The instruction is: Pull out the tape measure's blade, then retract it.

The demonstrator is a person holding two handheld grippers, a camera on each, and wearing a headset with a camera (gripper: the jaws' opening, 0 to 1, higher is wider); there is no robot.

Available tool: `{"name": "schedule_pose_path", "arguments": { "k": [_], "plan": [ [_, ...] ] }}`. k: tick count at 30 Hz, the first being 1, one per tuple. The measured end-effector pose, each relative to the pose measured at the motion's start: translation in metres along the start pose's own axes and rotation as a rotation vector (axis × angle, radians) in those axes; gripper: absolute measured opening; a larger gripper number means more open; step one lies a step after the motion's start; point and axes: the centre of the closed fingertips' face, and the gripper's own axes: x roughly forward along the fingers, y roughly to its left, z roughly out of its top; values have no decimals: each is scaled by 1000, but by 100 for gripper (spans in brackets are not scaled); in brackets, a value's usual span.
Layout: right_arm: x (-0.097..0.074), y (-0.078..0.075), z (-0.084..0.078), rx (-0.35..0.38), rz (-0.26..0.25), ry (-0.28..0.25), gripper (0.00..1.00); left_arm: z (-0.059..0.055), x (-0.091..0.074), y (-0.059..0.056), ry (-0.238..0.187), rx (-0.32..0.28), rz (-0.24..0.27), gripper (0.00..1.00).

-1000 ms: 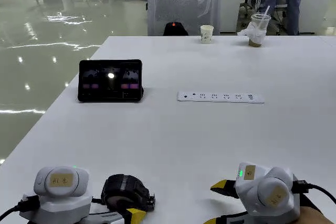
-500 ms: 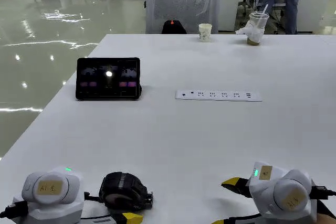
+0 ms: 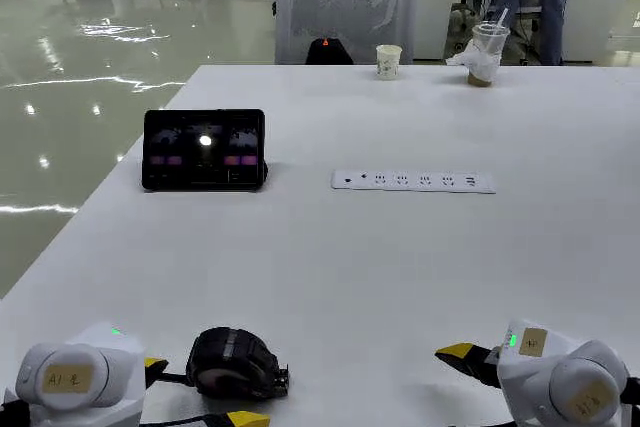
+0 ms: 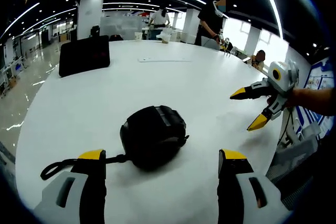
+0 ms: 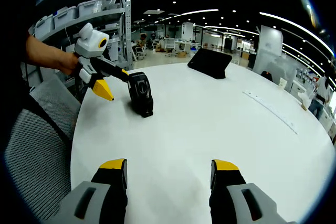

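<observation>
Left gripper (image 4: 161, 156): I hold it low at the near left edge of the table. Jaws spread wide and gripping nothing, with one yellow tip on each side of the tape measure.
Black round-cased tape measure (image 3: 236, 363): rests on the table between my left jaws, with a gap to each. Its thin black wrist strap trails toward one jaw.
Right gripper (image 5: 169, 164): low at the near right, pointing across toward the tape measure and well apart from it. Jaws parted over bare table, nothing between them.
Left hand (image 5: 62, 62): wrapped around the left gripper's body, forearm level.
White tabletop (image 3: 330, 267): bare in the middle stretch.
Black tablet (image 3: 204, 150): propped up at mid-left, screen lit.
White power strip (image 3: 413, 182): lies flat to the right of the tablet.
Far edge: small paper cup (image 3: 388, 61), clear plastic cup with straw (image 3: 484, 53), and a grey mesh chair (image 3: 345, 12) behind them.
</observation>
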Motion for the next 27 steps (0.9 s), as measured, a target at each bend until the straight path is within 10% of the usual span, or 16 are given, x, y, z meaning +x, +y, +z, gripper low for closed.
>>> {"name": "schedule_pose_path", "arguments": {
  "k": [27],
  "plan": [
    [-24, 11, -1, 85, -40, -118, 83, -4, -18, -16, -64, 143, -87, 98]
  ]
}}
